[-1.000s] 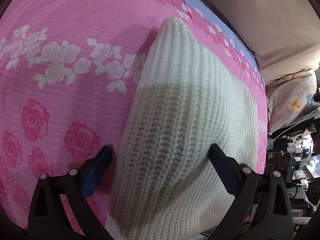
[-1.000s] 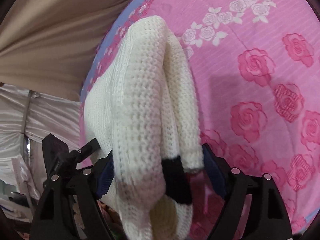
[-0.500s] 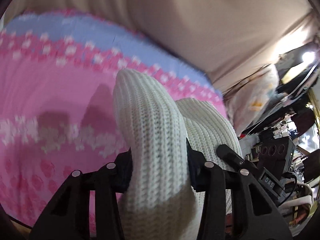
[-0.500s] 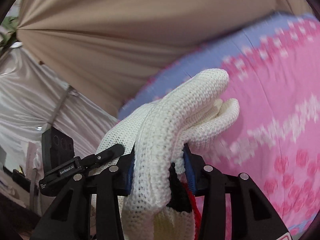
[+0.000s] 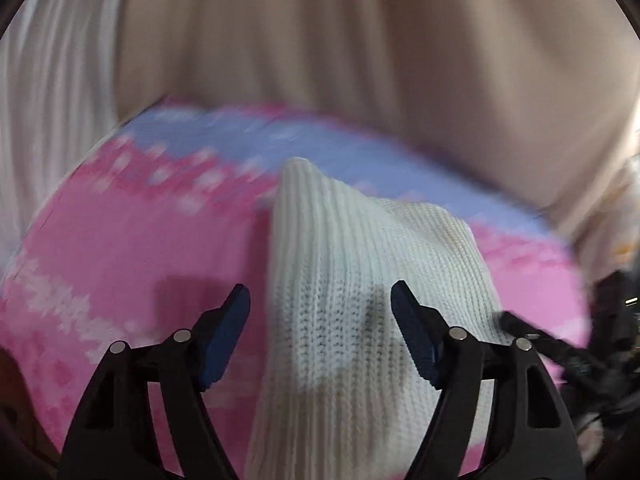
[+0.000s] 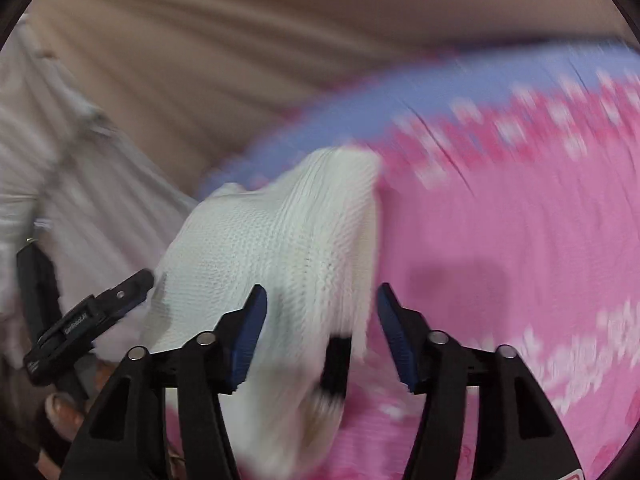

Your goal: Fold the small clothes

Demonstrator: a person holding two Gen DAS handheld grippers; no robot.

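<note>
Centre of both views: a cream ribbed knit garment (image 5: 360, 280), bunched into a peaked hump over a pink rose-print bed cover (image 5: 120, 240), tip pointing to the upper middle of the frame. Probably gathered up this way to carry one edge over onto the rest, given the folding task.

Runs down between the jaws of the left hand-held gripper (image 5: 320, 292), at the lower middle of the left wrist view. Jaws there stand apart and have just been opening. Leaves a strip of pink showing between the left blue pad and the knit, so released rather than pinching; looks like letting the fold drop.

In the right wrist view, fills most of the gap of the right hand-held gripper (image 6: 320, 292), with a black band (image 6: 336, 364) of the garment low between the pads. Jaws there have just been closing on the knit, yet blur hides whether both pads press it, so cannot tell if grasped.

Beyond the bed, along the top of both views: a beige pleated curtain (image 5: 360, 60), only backdrop.
</note>
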